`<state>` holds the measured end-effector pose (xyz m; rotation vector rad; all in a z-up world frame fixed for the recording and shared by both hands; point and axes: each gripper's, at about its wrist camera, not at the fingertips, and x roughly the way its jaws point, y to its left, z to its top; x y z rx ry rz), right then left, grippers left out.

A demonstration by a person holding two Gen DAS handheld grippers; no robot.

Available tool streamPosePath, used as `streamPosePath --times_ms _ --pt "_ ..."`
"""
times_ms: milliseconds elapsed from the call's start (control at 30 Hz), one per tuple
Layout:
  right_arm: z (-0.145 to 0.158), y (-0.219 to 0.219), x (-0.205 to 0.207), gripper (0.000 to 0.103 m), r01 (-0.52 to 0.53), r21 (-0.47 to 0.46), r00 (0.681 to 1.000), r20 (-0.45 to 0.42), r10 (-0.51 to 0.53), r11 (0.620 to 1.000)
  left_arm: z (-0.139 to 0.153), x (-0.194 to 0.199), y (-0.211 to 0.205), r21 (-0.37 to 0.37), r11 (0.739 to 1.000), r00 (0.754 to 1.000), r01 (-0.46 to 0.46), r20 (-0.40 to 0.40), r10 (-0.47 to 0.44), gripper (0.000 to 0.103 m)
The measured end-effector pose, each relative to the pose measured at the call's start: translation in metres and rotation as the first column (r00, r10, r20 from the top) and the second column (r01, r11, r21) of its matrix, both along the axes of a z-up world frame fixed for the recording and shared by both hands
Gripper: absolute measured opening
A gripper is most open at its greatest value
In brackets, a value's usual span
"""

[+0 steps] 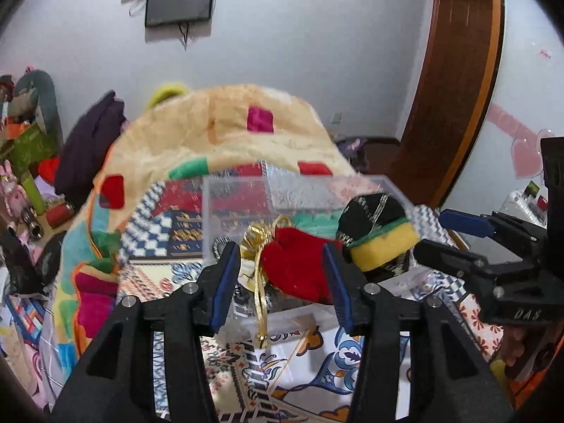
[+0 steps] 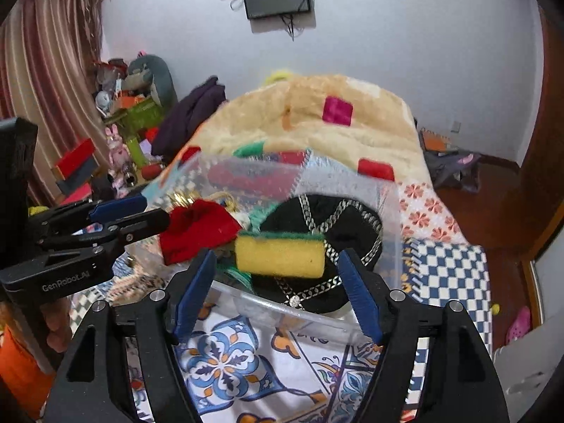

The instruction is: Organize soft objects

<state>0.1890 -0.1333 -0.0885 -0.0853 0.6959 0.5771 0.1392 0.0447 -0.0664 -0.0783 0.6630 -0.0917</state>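
Left gripper: jaws spread wide, gripping nothing; the red velvet pouch sits between the pads but touches neither as far as I can tell. Right gripper: jaws also spread; yellow sponge with its green scrub layer lies in the gap, free of both pads.

Landmark is the clear plastic box on the patterned bedspread. Pouch is inside the box at its left, gold ribbon trailing over the near wall. Sponge is inside at the right, on top of the black embroidered cap, which fills the box's right half.

Judgement: both items look just dropped in, so this is the release/placement step. Next call: back both grippers clear of the box without snagging the ribbon, then go for whatever soft item remains outside the box.
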Motion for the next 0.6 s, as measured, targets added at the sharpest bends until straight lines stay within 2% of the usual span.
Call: streamPosePath --times_ms 200,267,433,500,600 --pt "0.038 -0.013 -0.031 0.070 0.006 0.044 0.993 0.122 -0.011 0.999 0.041 -0.041 -0.002 0.003 1.000 0.988 0.000 0.153 -0.001 0.049" --pt "0.050 -0.017 -0.041 0.070 0.006 0.065 0.987 0.157 -0.016 0.998 0.052 -0.053 -0.004 0.002 1.000 0.981 0.003 0.194 -0.003 0.052" --pt "0.074 -0.028 -0.070 0.072 0.006 0.115 0.971 0.237 -0.033 0.993 0.073 -0.086 -0.013 0.026 1.000 0.954 -0.011 0.299 0.002 0.065" --pt "0.078 -0.032 -0.080 0.085 0.013 0.127 0.962 0.269 -0.047 0.992 0.076 -0.096 -0.016 0.023 1.000 0.947 -0.006 0.320 -0.001 0.072" --pt "0.081 -0.037 -0.094 0.087 0.011 0.145 0.950 0.306 -0.056 0.989 0.077 -0.106 -0.020 0.021 1.000 0.942 -0.007 0.337 -0.001 0.082"
